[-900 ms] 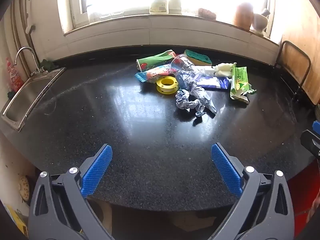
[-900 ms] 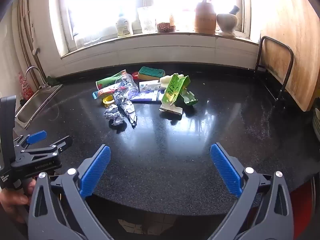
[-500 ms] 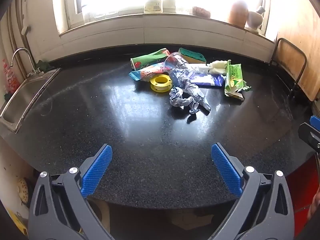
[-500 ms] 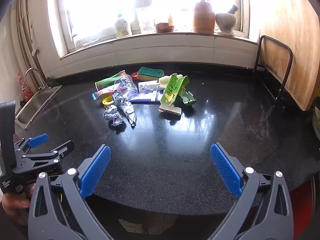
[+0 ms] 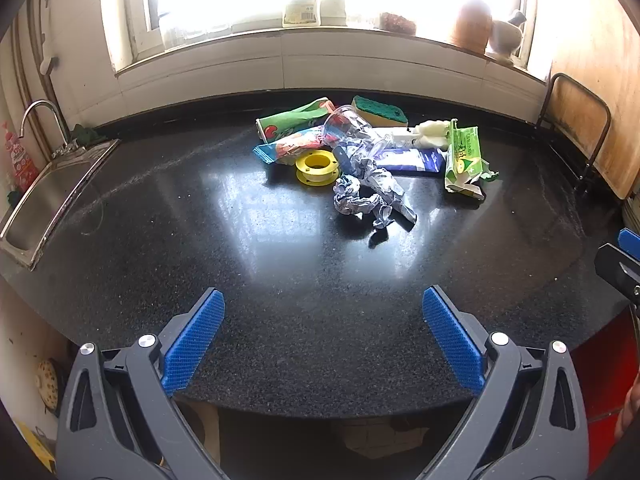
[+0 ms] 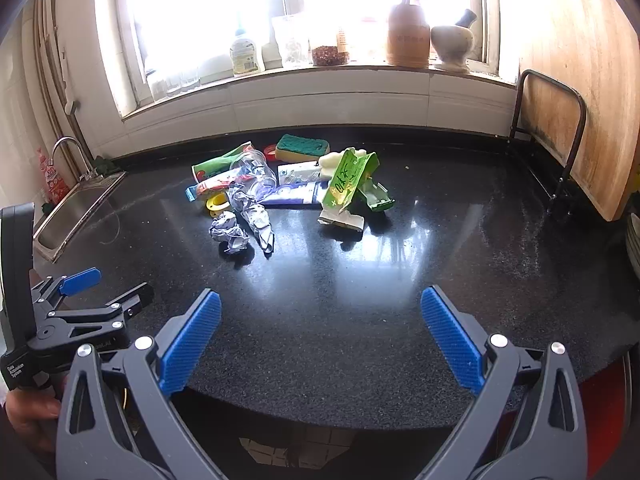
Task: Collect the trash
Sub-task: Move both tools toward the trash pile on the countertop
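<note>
Since both grippers are empty and far back from the trash, the job now is to reach in and pick one piece. The left gripper (image 5: 322,334) has its blue fingers spread wide at the bottom of its frame, and the right gripper (image 6: 320,334) is spread wide too. The trash pile sits in the upper middle of both views on the black counter (image 5: 280,280). Nearest is the crumpled foil (image 5: 360,200), a bit apart from the yellow spool (image 5: 316,163). I think the foil is the easy first grab: go slow, put one finger on each side, then squeeze softly. The green wrapper (image 6: 348,184) leans on other things, so pulling it could knock them about.
</note>
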The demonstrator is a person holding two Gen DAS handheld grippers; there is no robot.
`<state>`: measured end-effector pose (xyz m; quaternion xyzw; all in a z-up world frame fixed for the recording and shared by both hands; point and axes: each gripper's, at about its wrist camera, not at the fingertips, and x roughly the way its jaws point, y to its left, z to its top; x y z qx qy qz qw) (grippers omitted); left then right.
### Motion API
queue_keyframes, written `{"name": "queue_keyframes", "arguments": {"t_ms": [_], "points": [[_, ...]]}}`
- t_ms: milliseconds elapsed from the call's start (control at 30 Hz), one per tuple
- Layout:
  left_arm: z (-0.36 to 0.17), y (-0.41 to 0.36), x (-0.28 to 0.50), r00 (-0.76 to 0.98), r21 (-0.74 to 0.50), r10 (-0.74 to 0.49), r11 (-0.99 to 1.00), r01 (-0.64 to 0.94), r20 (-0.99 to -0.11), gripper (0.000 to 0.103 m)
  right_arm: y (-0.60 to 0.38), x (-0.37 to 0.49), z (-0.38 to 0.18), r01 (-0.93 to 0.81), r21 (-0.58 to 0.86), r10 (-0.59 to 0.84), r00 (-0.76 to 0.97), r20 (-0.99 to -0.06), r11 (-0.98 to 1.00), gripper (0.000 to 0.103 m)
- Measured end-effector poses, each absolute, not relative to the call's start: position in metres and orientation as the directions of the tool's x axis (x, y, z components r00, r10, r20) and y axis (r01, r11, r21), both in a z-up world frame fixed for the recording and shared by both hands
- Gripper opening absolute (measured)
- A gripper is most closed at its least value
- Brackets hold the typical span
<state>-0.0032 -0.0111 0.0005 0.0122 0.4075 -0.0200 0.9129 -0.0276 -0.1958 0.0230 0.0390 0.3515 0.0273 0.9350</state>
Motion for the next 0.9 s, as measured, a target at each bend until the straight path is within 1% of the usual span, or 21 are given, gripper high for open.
{"name": "queue_keyframes", "arguments": {"t_ms": [900], "points": [[-0.0013,-0.013,-0.0043,0.66,0.006,-0.027,0.999,0.048,-0.751,0.097,-0.1968,-0.0275,0.0191,-0.025,0.108,0.09,0.745,-0.661,0.994,0.097]]}}
